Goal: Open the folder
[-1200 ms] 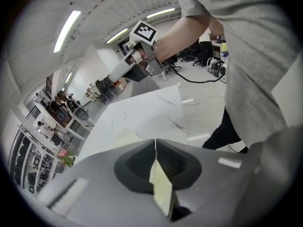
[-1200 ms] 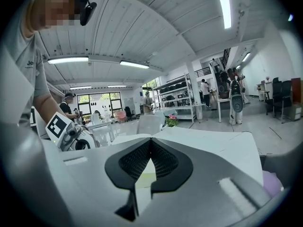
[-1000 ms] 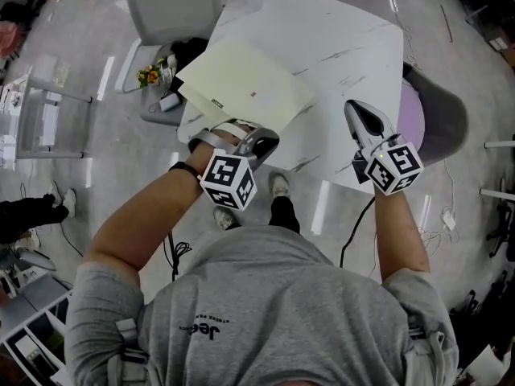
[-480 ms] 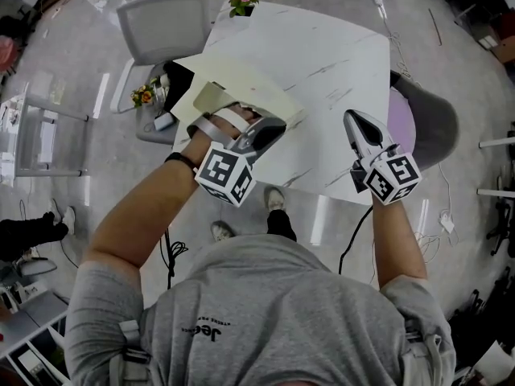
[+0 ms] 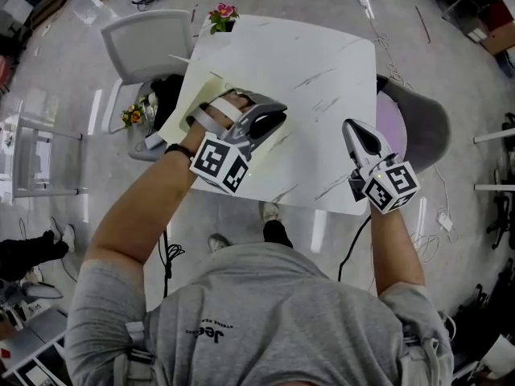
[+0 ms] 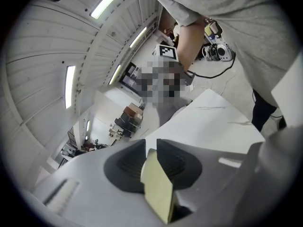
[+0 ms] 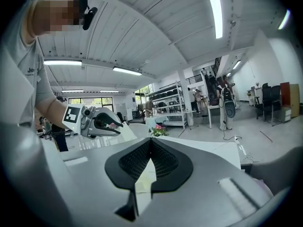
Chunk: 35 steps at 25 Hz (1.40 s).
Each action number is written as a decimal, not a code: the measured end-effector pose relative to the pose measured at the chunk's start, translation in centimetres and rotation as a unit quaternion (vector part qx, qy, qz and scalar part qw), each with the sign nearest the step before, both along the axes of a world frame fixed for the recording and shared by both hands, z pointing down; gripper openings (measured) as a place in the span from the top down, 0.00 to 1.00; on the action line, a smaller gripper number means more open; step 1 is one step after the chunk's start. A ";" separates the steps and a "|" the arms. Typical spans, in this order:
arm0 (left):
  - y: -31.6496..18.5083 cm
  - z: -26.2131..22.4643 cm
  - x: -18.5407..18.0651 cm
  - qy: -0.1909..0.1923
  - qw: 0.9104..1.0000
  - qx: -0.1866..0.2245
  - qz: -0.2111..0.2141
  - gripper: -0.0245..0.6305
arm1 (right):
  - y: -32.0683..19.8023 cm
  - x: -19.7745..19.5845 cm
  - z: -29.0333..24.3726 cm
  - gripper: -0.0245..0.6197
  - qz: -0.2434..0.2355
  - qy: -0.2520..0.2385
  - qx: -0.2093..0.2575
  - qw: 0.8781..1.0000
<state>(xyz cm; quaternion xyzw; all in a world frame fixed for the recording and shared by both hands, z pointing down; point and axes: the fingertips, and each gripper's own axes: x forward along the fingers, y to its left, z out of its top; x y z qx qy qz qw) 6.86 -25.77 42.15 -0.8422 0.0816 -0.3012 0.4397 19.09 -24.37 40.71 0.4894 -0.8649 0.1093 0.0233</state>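
Note:
A cream folder [image 5: 183, 103] lies at the left edge of the white marbled table [image 5: 322, 55]. My left gripper [image 5: 272, 119] is over it, shut on the folder's cover, which stands raised off the table. In the left gripper view the cream cover edge [image 6: 158, 188] sits pinched between the dark pads of the left gripper [image 6: 151, 148]. My right gripper [image 5: 352, 129] hovers over the table's front right part, away from the folder. Its jaws meet with nothing between them in the right gripper view [image 7: 151, 143], where the left gripper [image 7: 102, 122] also shows.
A small pot of pink flowers [image 5: 223, 14] stands at the table's far left corner. A grey chair [image 5: 145, 34] stands left of the table with small items beside it. A chair with a purple seat [image 5: 410, 111] is at the right. Cables lie on the floor.
My left gripper has risen and moved further over the table with the cover in it, so the folder went from lying flat to having its cover raised. The right gripper shifted only slightly.

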 end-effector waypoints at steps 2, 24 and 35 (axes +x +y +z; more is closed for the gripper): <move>-1.1 -0.1 1.0 0.009 1.000 0.000 0.000 0.85 | -0.3 0.5 0.2 0.96 0.003 -0.001 -0.003 1.000; -13.1 3.2 11.6 0.229 0.948 -0.195 -0.107 0.78 | -3.8 5.0 3.8 0.96 0.019 -0.014 -0.036 0.999; -18.9 8.2 12.4 0.422 0.746 -0.489 -0.166 0.78 | -5.6 5.8 6.0 0.96 0.016 -0.012 -0.060 0.998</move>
